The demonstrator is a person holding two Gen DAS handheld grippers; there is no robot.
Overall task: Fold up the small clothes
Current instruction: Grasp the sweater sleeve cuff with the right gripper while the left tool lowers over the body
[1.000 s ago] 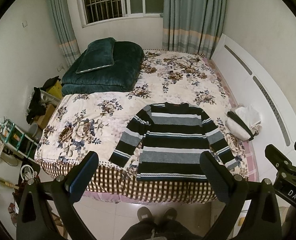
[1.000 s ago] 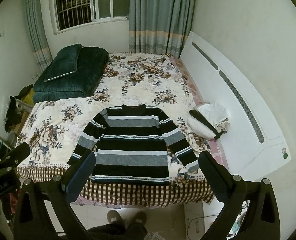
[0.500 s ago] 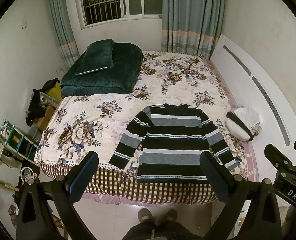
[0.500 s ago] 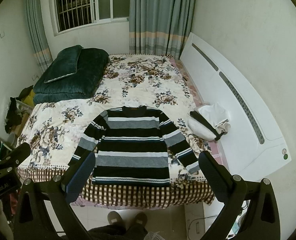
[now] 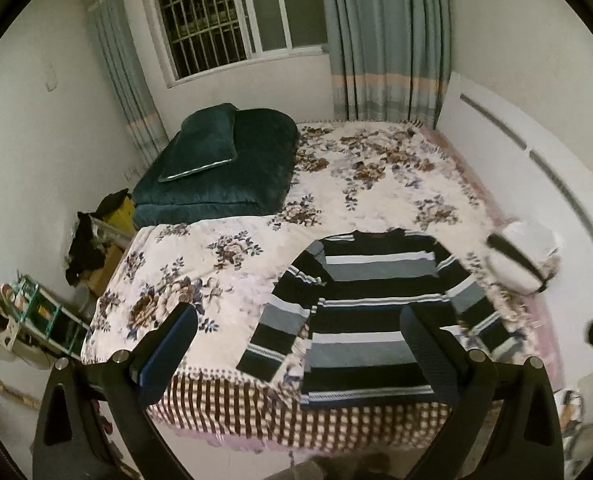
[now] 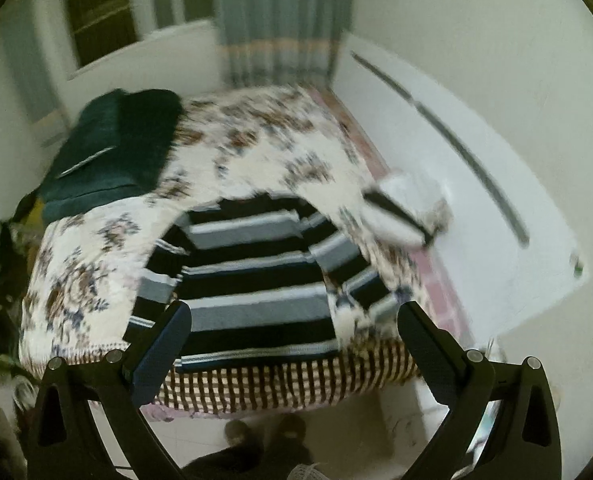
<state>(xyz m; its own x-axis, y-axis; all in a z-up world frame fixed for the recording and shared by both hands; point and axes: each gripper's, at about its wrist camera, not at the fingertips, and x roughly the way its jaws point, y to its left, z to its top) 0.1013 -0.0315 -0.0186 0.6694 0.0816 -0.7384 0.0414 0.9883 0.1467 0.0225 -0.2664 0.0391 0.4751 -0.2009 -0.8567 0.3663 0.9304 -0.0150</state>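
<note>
Bedroom, floral-covered bed (image 5: 224, 264) filling both views. Green quilt (image 5: 232, 176) lying far left of sweater; striped sweater (image 5: 372, 312) lying flat, sleeves spread, hem at bed's near edge; white bundle (image 5: 524, 260) sitting right of sweater. Left gripper (image 5: 296, 356) hovering above near edge, jaws released, gripping nothing. Right gripper (image 6: 292, 354) likewise, jaws spread, empty; view blurring. Judging: no fold showing, sleeves and body all remaining; task at start.
</note>
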